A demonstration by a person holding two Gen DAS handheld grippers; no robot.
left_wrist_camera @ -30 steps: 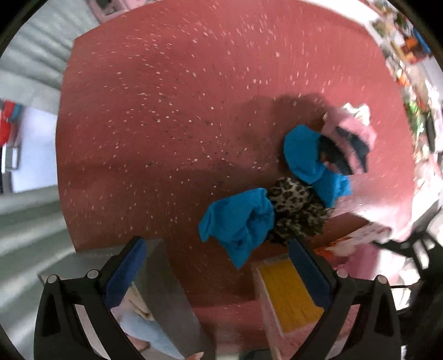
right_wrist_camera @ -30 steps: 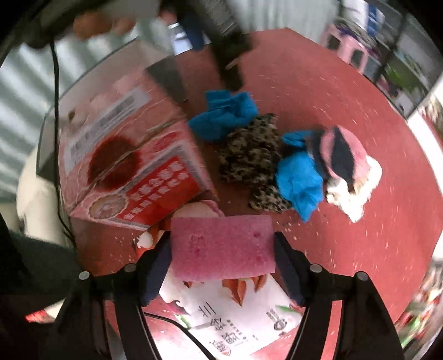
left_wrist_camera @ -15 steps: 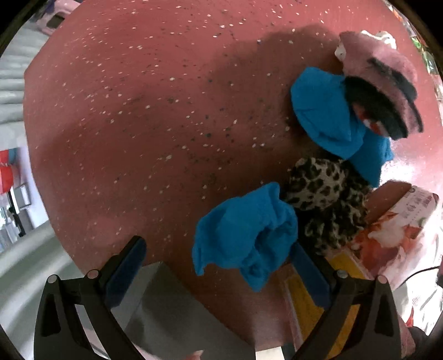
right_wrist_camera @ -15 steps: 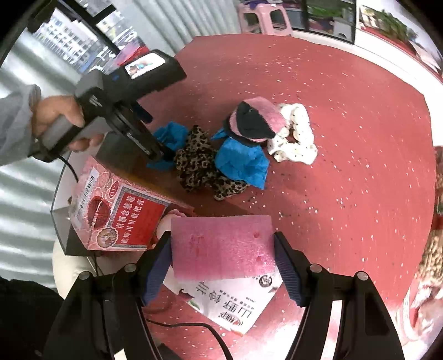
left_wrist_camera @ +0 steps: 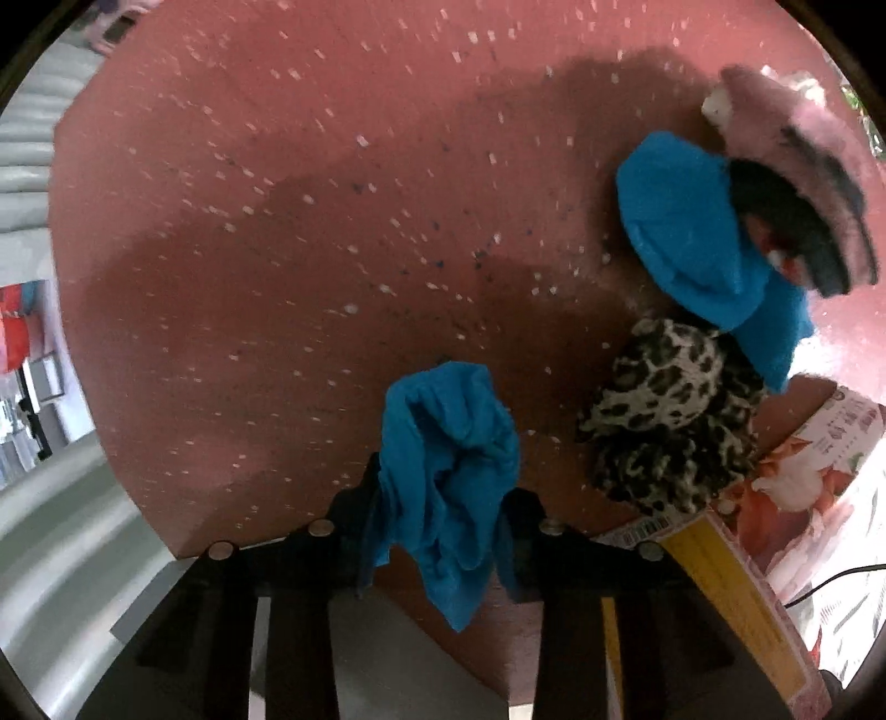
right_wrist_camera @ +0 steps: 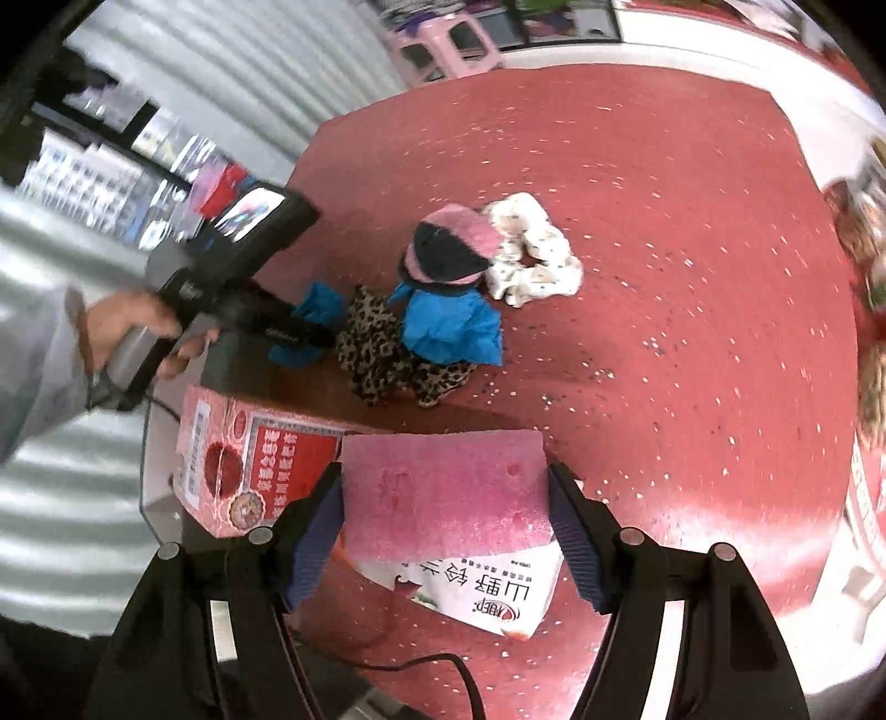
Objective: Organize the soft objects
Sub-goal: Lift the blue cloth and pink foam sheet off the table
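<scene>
My left gripper (left_wrist_camera: 443, 531) is shut on a crumpled blue cloth (left_wrist_camera: 448, 459), which hangs between its fingers; in the right wrist view the same gripper (right_wrist_camera: 310, 338) pinches that cloth (right_wrist_camera: 318, 310). A leopard-print cloth (left_wrist_camera: 670, 432), a second blue cloth (left_wrist_camera: 692, 232) and a pink and black hat (left_wrist_camera: 797, 205) lie to its right on the red floor. A white patterned cloth (right_wrist_camera: 531, 260) lies beyond the hat. My right gripper (right_wrist_camera: 446, 526) is shut on a pink foam sponge (right_wrist_camera: 443, 493), held above the pink cardboard box (right_wrist_camera: 249, 471).
The box's white printed flap (right_wrist_camera: 487, 592) sticks out under the sponge, and a black cable (right_wrist_camera: 421, 664) runs below it. A grey panel (left_wrist_camera: 387, 653) lies under my left gripper. A pink stool (right_wrist_camera: 443, 44) and shelves stand far back. The speckled red floor (right_wrist_camera: 664, 277) stretches right.
My left gripper has come down and closed on the near blue cloth, which was lying on the floor before. My right gripper has risen and tilted, still holding the sponge.
</scene>
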